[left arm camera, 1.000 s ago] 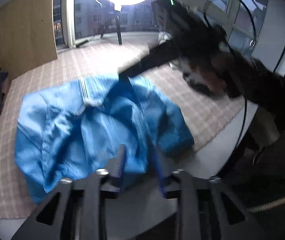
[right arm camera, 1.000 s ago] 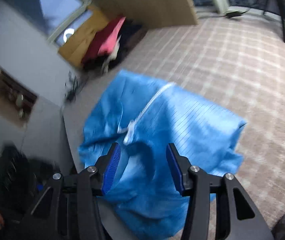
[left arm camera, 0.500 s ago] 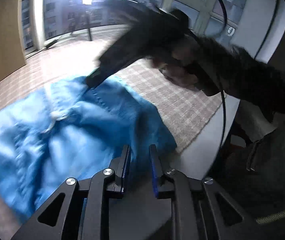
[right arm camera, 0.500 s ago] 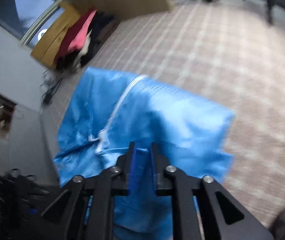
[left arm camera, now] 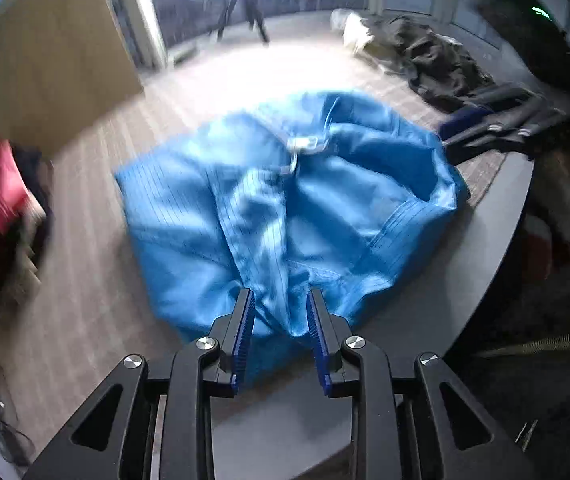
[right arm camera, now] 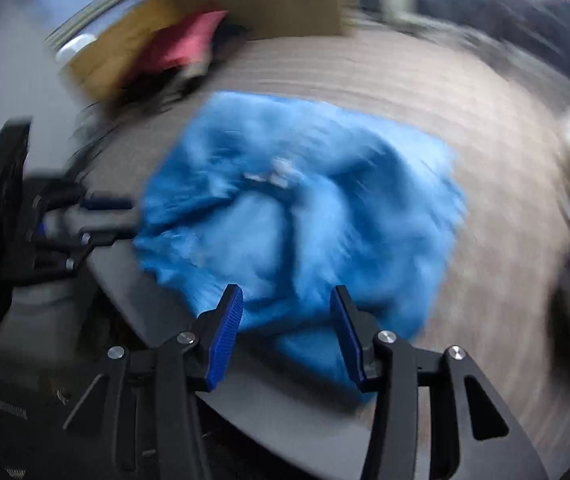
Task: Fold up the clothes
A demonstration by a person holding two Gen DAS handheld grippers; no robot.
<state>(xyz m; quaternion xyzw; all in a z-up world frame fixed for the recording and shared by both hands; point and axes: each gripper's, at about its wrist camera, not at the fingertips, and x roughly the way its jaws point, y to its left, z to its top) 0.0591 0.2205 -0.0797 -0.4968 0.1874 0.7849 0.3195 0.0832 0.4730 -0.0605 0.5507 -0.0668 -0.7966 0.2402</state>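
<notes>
Blue garment (left arm camera: 285,208) crumpled on the checked cloth (left arm camera: 97,280) near the table edge (left arm camera: 497,232). Left gripper (left arm camera: 279,320) opening, a fold bunched between its pads, grip unclear. Right gripper (right arm camera: 285,320) opening wide over the near hem, gripping nothing.

Both the left gripper (left arm camera: 277,312) and right gripper (right arm camera: 287,310) are black, silver-screwed, with ribbed blue pads.
</notes>
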